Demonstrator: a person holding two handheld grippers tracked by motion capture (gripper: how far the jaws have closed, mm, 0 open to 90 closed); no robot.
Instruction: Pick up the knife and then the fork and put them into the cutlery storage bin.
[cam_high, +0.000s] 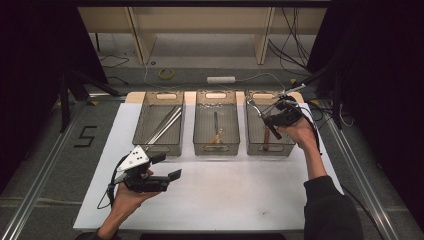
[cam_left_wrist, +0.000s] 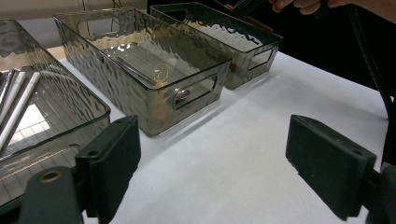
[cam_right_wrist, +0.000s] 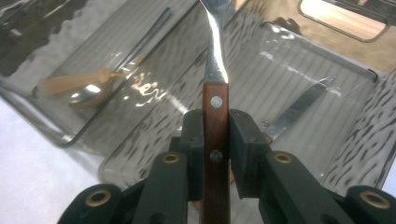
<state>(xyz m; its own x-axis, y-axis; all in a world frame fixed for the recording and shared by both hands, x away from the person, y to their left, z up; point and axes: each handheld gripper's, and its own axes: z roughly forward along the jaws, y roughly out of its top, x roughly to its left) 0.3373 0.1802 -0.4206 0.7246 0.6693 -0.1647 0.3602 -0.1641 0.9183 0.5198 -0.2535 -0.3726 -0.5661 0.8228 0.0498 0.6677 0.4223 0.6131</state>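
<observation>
Left bin: the smoky clear bin (cam_high: 159, 121) at ten o'clock on the white surface (cam_high: 220, 195) holds long metal rods or chopsticks lying slantwise.
Middle bin: the bin (cam_high: 216, 122) at twelve o'clock holds a spoon (cam_right_wrist: 88, 91) with a pale handle.
Right bin: the bin (cam_high: 267, 125) at two o'clock holds a knife (cam_right_wrist: 299, 107) lying on its floor.
Task's thing: a wood-handled fork (cam_right_wrist: 215, 116), held in the air above the right bin, metal neck pointing away from the hand; its tines run off the top of the right gripper view.
Risk, slip: the pads bear only on the narrow edges of the handle, so in my judgement the fork could swivel or slide out if the hand tips it sharply.
Risk, wrong bin: the fork hangs near the wall between the middle and right bins; let go too early, it could fall in with the spoon or catch on a rim.
Risk, clatter: dropped from this height it could strike the knife below and bounce.
Left tongs (cam_high: 167, 167): at seven o'clock, low over the bare surface, jaws wide apart, holding and touching nothing.
Right tongs (cam_right_wrist: 215, 135): jaws drawn together, clamped on the fork's wooden handle around its rivets.
</observation>
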